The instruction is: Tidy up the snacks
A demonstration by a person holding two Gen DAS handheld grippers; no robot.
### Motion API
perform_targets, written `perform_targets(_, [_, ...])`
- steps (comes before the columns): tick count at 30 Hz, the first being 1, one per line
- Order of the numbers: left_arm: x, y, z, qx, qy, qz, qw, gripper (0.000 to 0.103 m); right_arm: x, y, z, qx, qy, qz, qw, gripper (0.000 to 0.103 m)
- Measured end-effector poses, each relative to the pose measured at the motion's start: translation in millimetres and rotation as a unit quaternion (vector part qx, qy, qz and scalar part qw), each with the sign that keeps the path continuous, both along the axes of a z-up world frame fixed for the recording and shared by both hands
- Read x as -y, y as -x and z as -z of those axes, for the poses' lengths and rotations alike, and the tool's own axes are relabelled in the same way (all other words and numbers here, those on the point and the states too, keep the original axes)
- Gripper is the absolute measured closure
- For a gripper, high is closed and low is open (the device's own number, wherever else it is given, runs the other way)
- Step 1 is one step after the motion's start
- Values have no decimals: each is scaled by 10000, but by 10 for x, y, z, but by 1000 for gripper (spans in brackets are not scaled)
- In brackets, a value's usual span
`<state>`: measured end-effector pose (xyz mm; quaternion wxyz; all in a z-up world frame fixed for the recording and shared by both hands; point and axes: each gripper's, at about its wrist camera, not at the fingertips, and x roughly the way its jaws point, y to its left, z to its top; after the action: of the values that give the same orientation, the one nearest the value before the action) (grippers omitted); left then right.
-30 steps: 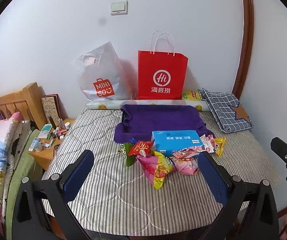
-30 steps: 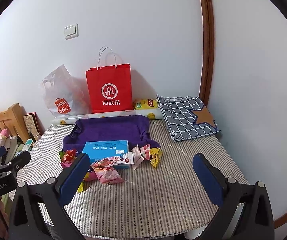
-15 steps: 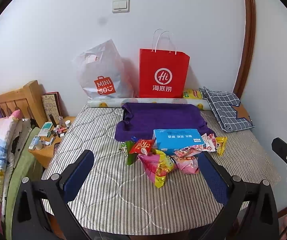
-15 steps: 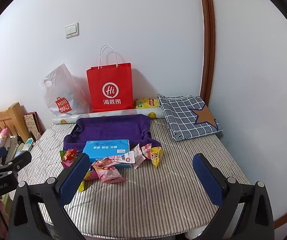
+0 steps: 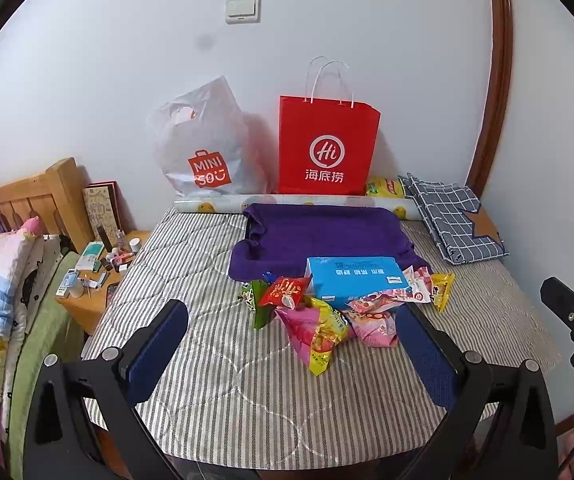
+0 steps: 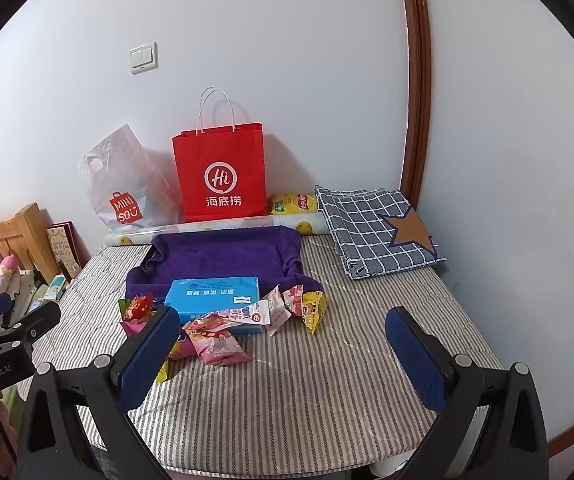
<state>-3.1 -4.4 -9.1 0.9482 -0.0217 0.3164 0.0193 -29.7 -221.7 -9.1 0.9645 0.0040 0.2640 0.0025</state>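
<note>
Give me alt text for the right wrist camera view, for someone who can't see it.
A heap of snack packets lies around a blue box on a striped mattress, framed by the open right gripper with its fingers wide apart. Behind them a purple towel, red paper bag and white plastic bag sit against the wall.
</note>
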Motion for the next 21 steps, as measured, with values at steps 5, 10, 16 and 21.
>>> perform_targets(5, [-3,-10,-2,14,0,-4,10000,1,-8,8,-5,28,4,9,10000,0])
perform_targets(10, [-2,-13,-7,18,15,9,10000,1,-3,10,-15,29,-13,14,10000,0])
perform_targets(16, [37,-22,-3,21,-60,45,10000,1,12,5,-16,35,-20,52,10000,0])
perform_targets(21, [78,-14,8,61,-71,107,9999,1,21,-3,-1,31,-5,78,10000,0])
